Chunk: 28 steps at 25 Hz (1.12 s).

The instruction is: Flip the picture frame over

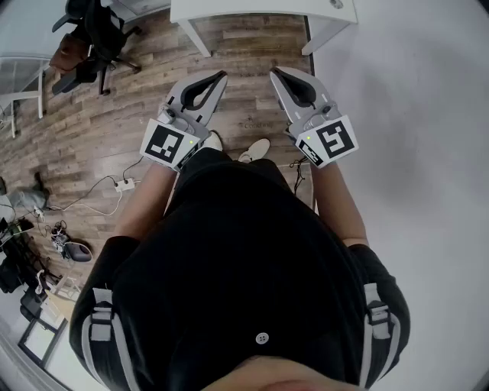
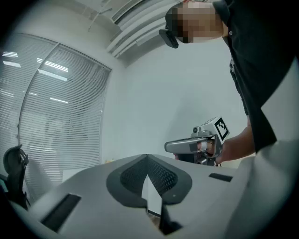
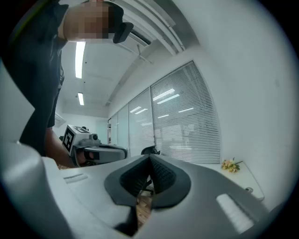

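Above the floor [image 1: 99, 130], I hold left gripper [image 1: 221, 75] and right gripper [image 1: 274, 72] level, both clenched on nothing. Frame in no view; risk: reaching blind with shut jaws and knocking it.

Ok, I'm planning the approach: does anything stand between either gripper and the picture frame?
No picture frame shows in any view, so that can't be judged. The left gripper and right gripper are shut and empty, held over the wooden floor, short of a white table.

Overhead, looking down: left claw [image 1: 221, 75]; right claw [image 1: 274, 72].
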Motion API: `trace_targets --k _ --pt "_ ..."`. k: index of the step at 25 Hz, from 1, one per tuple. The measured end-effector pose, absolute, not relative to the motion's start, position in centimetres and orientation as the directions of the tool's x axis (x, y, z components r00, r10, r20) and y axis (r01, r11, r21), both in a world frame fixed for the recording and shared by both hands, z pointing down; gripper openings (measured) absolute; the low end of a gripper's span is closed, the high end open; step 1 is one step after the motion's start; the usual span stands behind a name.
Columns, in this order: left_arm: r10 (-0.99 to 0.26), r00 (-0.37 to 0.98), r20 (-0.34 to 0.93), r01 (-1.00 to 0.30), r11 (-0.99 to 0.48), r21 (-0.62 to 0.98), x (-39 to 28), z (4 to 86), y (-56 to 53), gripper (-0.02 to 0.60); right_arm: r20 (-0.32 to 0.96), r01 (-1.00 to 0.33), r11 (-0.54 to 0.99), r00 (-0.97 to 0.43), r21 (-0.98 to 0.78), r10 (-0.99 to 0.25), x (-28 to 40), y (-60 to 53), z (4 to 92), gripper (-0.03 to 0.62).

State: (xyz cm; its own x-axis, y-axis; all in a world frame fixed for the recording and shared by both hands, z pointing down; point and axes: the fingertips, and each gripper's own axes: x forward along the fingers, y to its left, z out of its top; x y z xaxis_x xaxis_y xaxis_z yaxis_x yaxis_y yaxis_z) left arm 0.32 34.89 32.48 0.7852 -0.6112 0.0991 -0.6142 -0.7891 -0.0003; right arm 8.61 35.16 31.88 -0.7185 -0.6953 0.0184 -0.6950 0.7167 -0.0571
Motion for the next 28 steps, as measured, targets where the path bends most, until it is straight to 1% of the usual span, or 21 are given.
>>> trace_targets --k 11,15,28 --pt "-0.597 0.8 0.07 -0.599 -0.801 0.01 -3.5 32.3 36.9 0.005 0.05 -0.706 0.706 -0.708 -0.06 -0.704 4.3 37.1 31.8 0.009" --pt "-0.606 0.793 0.058 -0.608 -0.794 0.015 -4.2 32.1 37.3 0.005 0.059 -0.719 0.691 -0.695 -0.072 -0.717 4.0 37.7 32.1 0.009" --pt "-0.639 0.768 0.043 -0.64 -0.768 0.019 -5.9 32.1 38.0 0.005 0.071 -0.77 0.638 -0.637 -0.018 -0.767 4.0 38.3 32.0 0.011"
